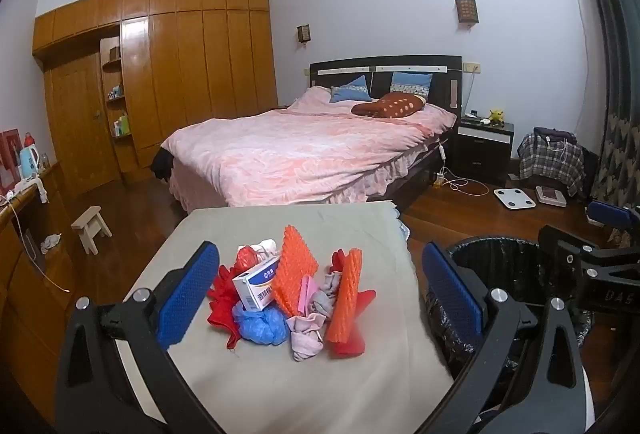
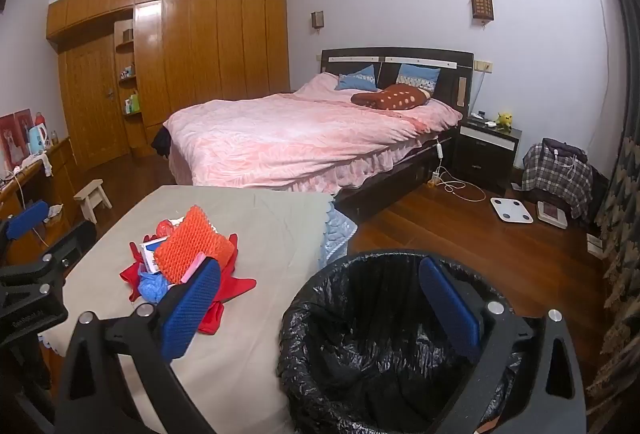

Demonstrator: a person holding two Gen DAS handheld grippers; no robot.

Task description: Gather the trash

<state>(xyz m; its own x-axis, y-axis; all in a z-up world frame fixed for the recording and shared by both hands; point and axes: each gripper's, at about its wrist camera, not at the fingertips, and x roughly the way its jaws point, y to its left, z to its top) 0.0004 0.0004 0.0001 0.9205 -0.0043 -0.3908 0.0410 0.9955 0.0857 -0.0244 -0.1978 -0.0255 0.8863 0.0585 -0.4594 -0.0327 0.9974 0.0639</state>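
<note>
A pile of trash [image 1: 292, 294] lies on a grey-covered table [image 1: 280, 386]: orange foam netting [image 1: 298, 268], a small white and blue box [image 1: 258, 284], a blue crumpled bag [image 1: 260, 326], red pieces and greyish cloth scraps. My left gripper [image 1: 320, 298] is open and empty, its fingers spread either side of the pile, above it. The pile also shows in the right wrist view [image 2: 184, 262]. A bin lined with a black bag [image 2: 380, 334] stands right of the table. My right gripper [image 2: 320, 310] is open and empty, above the bin's near rim.
A bed with a pink cover [image 2: 304, 138] stands behind the table. A small wooden stool [image 1: 90, 228] is on the floor at left. A white scale [image 2: 512, 210] and cables lie on the wooden floor at right. A wardrobe [image 1: 180, 66] lines the far wall.
</note>
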